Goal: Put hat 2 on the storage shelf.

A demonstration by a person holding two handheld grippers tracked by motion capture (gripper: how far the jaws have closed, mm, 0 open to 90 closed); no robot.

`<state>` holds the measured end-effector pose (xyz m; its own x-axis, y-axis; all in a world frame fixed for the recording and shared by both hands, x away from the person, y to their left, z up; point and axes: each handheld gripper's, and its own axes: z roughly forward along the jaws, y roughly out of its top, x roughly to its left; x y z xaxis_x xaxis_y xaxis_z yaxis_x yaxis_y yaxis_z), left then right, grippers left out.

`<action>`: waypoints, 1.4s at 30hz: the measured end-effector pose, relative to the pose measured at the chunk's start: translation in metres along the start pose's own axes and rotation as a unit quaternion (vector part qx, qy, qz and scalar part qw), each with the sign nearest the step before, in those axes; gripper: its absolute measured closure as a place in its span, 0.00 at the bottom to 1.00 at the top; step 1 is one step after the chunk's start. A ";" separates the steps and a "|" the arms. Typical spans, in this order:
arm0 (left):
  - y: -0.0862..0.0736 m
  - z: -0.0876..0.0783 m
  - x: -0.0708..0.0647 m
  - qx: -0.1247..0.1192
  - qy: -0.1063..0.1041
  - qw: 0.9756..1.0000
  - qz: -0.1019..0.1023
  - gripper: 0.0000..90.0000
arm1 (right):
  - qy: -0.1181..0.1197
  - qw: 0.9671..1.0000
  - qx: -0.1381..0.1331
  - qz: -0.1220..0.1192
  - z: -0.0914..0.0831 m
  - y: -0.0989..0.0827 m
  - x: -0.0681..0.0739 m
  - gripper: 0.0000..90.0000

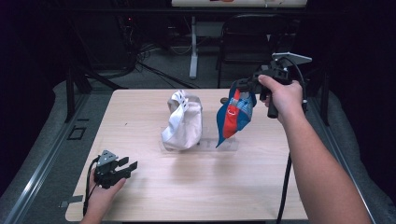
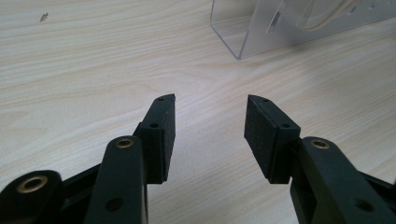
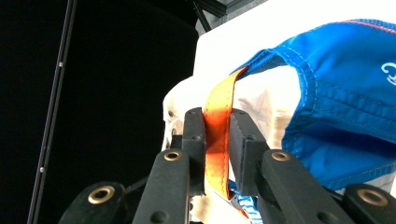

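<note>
A blue cap (image 1: 236,116) with an orange strap hangs in the air over the table's right middle, and my right gripper (image 1: 240,88) holds it from above. In the right gripper view the jaws (image 3: 217,116) are shut on the orange strap (image 3: 217,135), with the blue cloth (image 3: 345,107) draped to the right. A white cap (image 1: 183,122) sits on a clear plastic stand (image 1: 224,143) in the middle of the table. My left gripper (image 1: 130,167) rests low at the front left, and its jaws (image 2: 210,105) stand open over bare wood, pointing toward the stand's corner (image 2: 261,32).
The light wooden table (image 1: 154,196) has dark floor on every side. A black chair (image 1: 247,37) and a white desk leg (image 1: 193,46) stand behind the far edge. The right gripper's cable (image 1: 285,186) hangs down past the table's front right.
</note>
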<state>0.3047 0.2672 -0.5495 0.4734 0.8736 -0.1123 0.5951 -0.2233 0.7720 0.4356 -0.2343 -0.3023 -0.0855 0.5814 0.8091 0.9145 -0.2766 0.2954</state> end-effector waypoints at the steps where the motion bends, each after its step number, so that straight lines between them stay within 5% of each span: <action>1: 0.000 0.000 0.000 0.000 0.000 1.000 0.000 0.60 | 0.006 1.000 0.000 0.003 0.004 -0.001 0.000 0.86; 11: -0.001 0.001 0.000 -0.010 0.003 1.000 -0.001 0.60 | -0.022 1.000 0.019 0.005 0.021 -0.010 -0.017 0.86; 24: -0.001 0.001 -0.001 -0.008 0.004 1.000 0.000 0.60 | -0.047 0.999 0.023 0.008 0.019 -0.018 -0.038 0.86; 42: -0.001 0.000 0.000 -0.010 0.005 1.000 -0.002 0.60 | -0.060 0.998 0.025 -0.005 0.017 -0.022 -0.039 0.86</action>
<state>0.3041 0.2671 -0.5504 0.4647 0.8785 -0.1104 0.5841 -0.2105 0.7839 0.4260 -0.2383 -0.3492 -0.0493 0.6714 0.7394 0.9324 -0.2344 0.2750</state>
